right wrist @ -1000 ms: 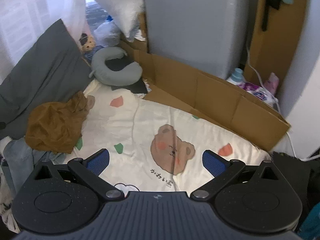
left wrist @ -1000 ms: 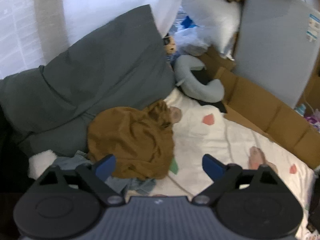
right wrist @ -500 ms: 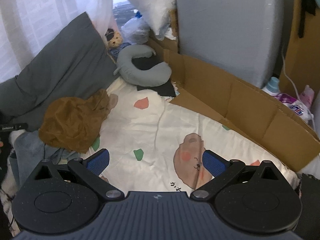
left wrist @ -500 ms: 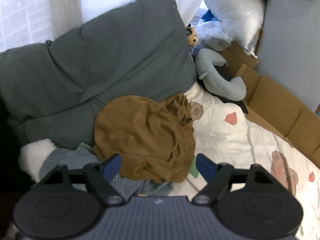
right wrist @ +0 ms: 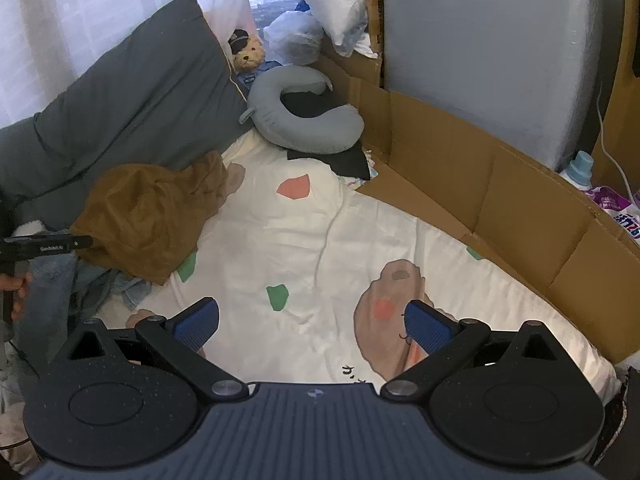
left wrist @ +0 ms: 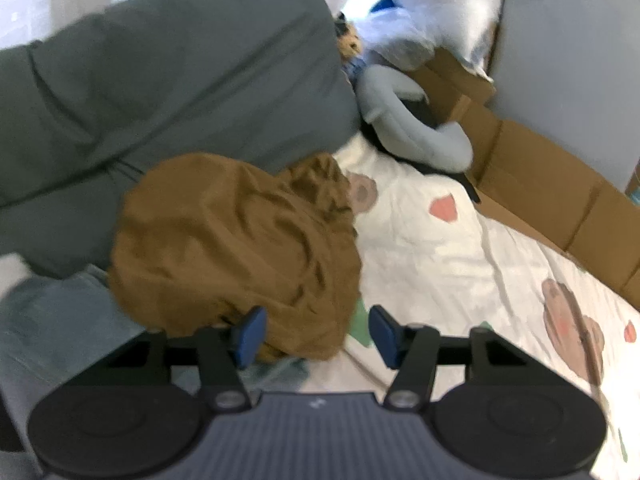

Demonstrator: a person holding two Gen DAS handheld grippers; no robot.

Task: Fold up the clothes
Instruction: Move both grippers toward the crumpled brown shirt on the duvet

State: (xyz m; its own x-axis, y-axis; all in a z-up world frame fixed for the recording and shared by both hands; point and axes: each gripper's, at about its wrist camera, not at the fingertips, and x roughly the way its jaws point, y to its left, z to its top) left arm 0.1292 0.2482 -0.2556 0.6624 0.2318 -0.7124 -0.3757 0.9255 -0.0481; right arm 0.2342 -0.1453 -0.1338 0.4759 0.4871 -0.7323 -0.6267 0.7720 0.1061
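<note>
two grippers are over the bed. the left gripper (left wrist: 314,334) has its jaws parted around the near edge of the crumpled brown cloth garment (left wrist: 236,236), which lies in a heap on blue denim clothes (right wrist: 52,280) beside the big grey cushion (left wrist: 168,80). i judge it should pinch one layer only. the right gripper (right wrist: 312,320) hangs released over the free white bear-print bedsheet (right wrist: 320,240); the brown cardboard wall (right wrist: 500,184) limits the right side.

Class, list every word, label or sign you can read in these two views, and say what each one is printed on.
"か" and the start of a second character, cut off by the right gripper: on the bear-print sheet.
White lettering on the left gripper: too small to read.
Print on the purple packet: too distorted to read.
Left wrist view: nothing legible.
</note>
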